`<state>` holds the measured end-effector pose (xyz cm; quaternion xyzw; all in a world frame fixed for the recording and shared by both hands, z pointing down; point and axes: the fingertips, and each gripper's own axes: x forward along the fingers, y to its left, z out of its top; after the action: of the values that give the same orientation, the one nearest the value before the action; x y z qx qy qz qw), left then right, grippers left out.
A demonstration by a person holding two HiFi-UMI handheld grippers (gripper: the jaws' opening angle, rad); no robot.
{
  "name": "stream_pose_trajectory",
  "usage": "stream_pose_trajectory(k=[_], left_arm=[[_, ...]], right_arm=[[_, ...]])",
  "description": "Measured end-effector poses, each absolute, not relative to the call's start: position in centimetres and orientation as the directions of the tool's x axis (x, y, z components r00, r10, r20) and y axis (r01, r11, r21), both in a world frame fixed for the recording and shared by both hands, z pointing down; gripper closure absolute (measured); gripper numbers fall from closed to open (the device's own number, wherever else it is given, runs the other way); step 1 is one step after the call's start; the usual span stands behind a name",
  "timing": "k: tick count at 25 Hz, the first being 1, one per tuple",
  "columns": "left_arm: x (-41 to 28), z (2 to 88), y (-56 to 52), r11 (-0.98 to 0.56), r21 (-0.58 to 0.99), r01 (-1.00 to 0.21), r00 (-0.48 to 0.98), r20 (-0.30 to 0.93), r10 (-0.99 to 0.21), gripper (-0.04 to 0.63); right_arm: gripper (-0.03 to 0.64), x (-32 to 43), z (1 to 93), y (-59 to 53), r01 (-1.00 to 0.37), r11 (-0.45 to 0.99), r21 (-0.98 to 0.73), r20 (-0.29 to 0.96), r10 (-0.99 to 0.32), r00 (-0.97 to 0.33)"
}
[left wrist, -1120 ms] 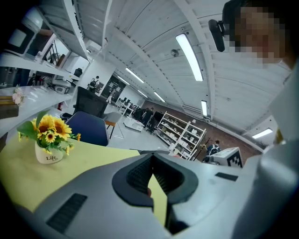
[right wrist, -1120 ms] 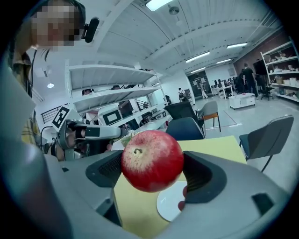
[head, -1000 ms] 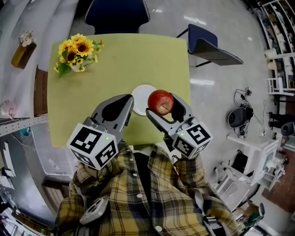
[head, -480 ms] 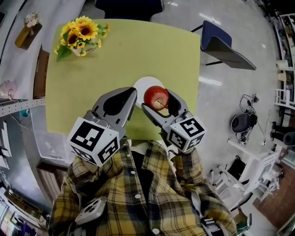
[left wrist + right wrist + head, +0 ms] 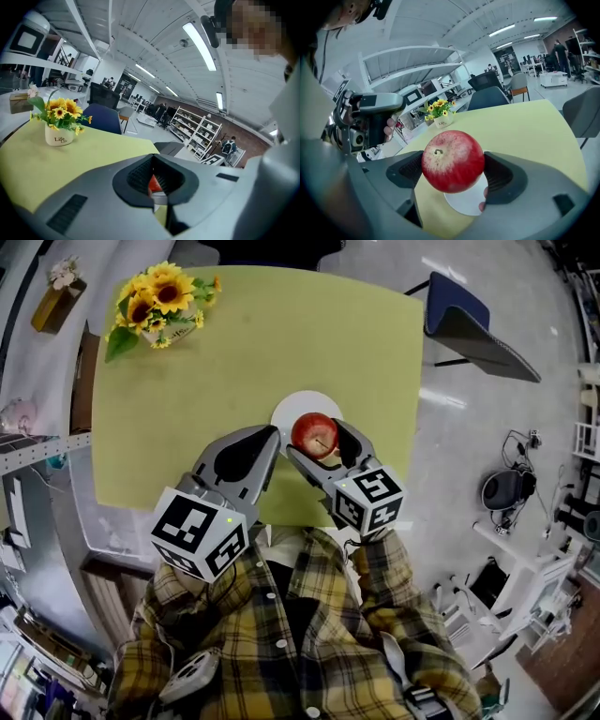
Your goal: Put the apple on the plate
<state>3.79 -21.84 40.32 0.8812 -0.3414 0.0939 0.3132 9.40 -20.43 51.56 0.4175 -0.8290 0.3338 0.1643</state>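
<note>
A red apple (image 5: 315,433) is held between the fingers of my right gripper (image 5: 317,441), which is shut on it. It hangs just above the small white plate (image 5: 305,405) on the yellow-green table (image 5: 234,352). In the right gripper view the apple (image 5: 453,161) fills the jaws of my right gripper (image 5: 453,169), stem towards the camera, with the plate (image 5: 464,204) right beneath it. My left gripper (image 5: 269,439) is beside it on the left, shut and empty. In the left gripper view, my left gripper (image 5: 153,187) shows only a sliver of red past its shut jaws.
A white pot of sunflowers (image 5: 159,298) stands at the table's far left corner, also seen as the pot of sunflowers (image 5: 439,115) in the right gripper view. A blue chair (image 5: 473,322) is right of the table. Shelving and clutter line the left side.
My right gripper has carried the apple left, from beside the plate's right edge to directly over it. The left gripper has stayed shut alongside.
</note>
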Motion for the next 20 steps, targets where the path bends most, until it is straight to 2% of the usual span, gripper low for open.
stream_pose_trajectory(k=[20], left_arm=[[1.4, 43.2, -20.5, -0.486, 0.495, -0.720, 0.691, 0.454, -0.563, 0.589]], right_arm=[[0.238, 8.9, 57.7, -20.9, -0.807, 0.436, -0.398, 0.635, -0.503, -0.586]])
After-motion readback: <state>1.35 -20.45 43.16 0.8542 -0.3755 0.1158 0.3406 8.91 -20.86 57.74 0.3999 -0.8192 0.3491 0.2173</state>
